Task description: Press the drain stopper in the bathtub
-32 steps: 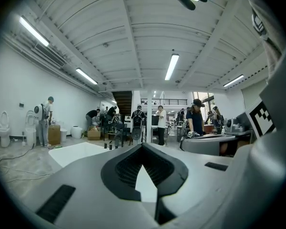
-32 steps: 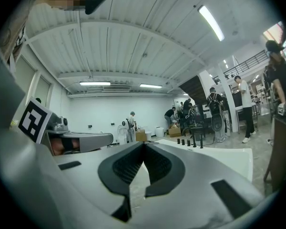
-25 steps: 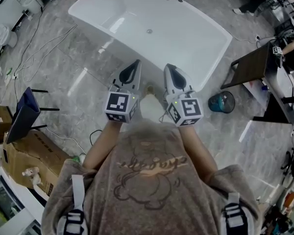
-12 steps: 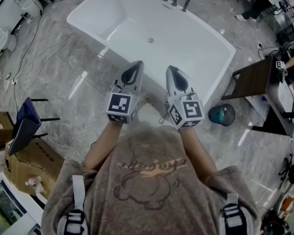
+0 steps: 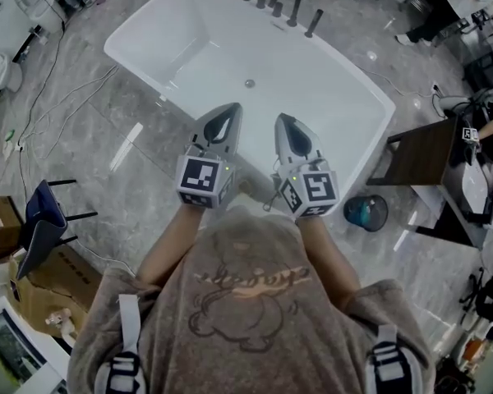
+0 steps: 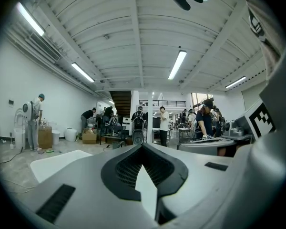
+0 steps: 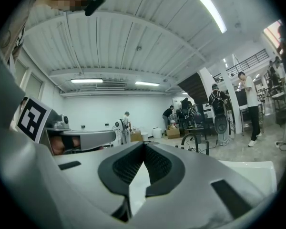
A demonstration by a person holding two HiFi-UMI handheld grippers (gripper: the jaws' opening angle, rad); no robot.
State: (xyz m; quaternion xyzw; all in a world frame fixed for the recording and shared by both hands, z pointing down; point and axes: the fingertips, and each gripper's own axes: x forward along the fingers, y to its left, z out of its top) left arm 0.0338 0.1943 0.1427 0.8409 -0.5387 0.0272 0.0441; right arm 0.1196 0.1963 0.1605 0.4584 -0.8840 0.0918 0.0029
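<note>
L tool [image 5: 228, 109], R tool [image 5: 283, 120]: tub rim [image 5: 376, 97].

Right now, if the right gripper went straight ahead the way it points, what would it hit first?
Likely nothing close: the right gripper points level across the bathtub, above its drain stopper; depth is unclear.

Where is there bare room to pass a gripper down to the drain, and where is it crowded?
The tub is bare all round the drain stopper, from near rim to taps. The floor between tub and blue chair is free. Crowded: the rim at the taps, and right of the tub by the table and bin.
</note>
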